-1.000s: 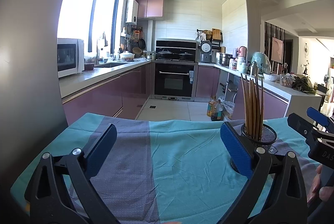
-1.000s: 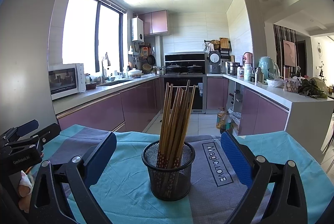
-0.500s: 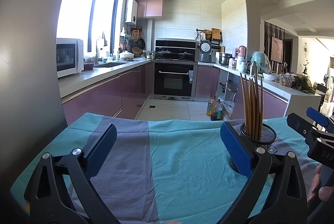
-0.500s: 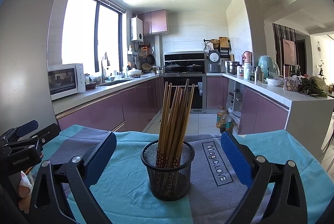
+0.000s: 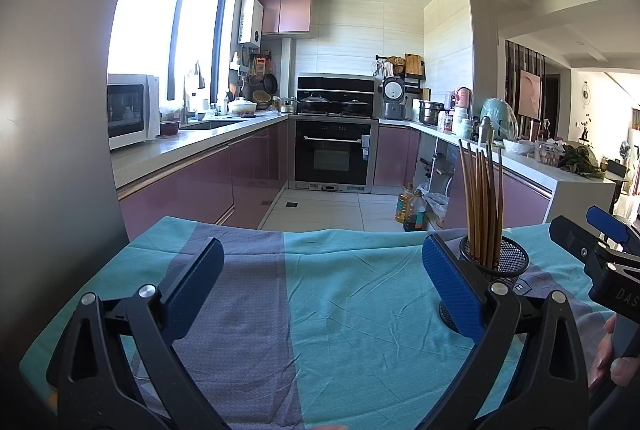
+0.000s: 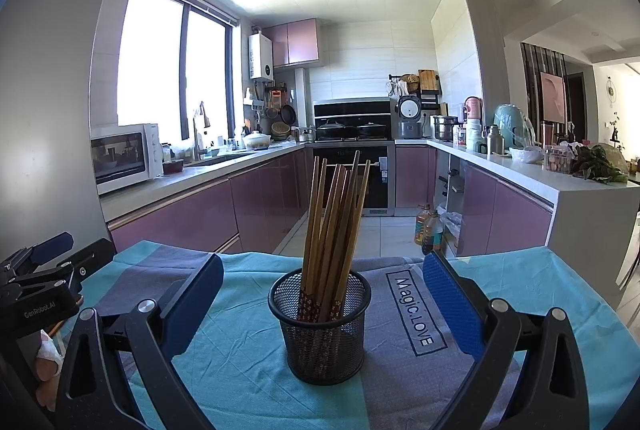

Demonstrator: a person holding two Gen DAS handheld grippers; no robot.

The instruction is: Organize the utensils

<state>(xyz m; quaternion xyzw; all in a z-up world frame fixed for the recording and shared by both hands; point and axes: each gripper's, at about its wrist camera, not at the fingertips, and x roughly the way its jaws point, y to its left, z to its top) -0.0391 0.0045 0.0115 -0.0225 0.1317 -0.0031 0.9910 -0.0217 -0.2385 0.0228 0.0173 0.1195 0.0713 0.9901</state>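
Note:
A black mesh holder (image 6: pixel 322 326) stands upright on the teal and grey cloth (image 6: pixel 240 358), with several brown chopsticks (image 6: pixel 336 213) leaning in it. My right gripper (image 6: pixel 322 294) is open, its blue fingers wide on either side of the holder and not touching it. In the left wrist view the same holder (image 5: pixel 500 262) and chopsticks (image 5: pixel 482 201) sit behind my left gripper's right finger. My left gripper (image 5: pixel 322 278) is open over bare cloth (image 5: pixel 340 310), empty. The other gripper shows at each view's edge: right gripper (image 5: pixel 600 250), left gripper (image 6: pixel 44 270).
The table's far edge (image 5: pixel 320 230) drops to a tiled kitchen floor. Purple cabinets, an oven (image 5: pixel 334 149) and a microwave (image 5: pixel 128 109) line the room beyond. A grey wall or fridge side (image 5: pixel 52 109) stands close on the left. Printed "Magic.LOVE" lettering (image 6: pixel 414 310) marks the cloth.

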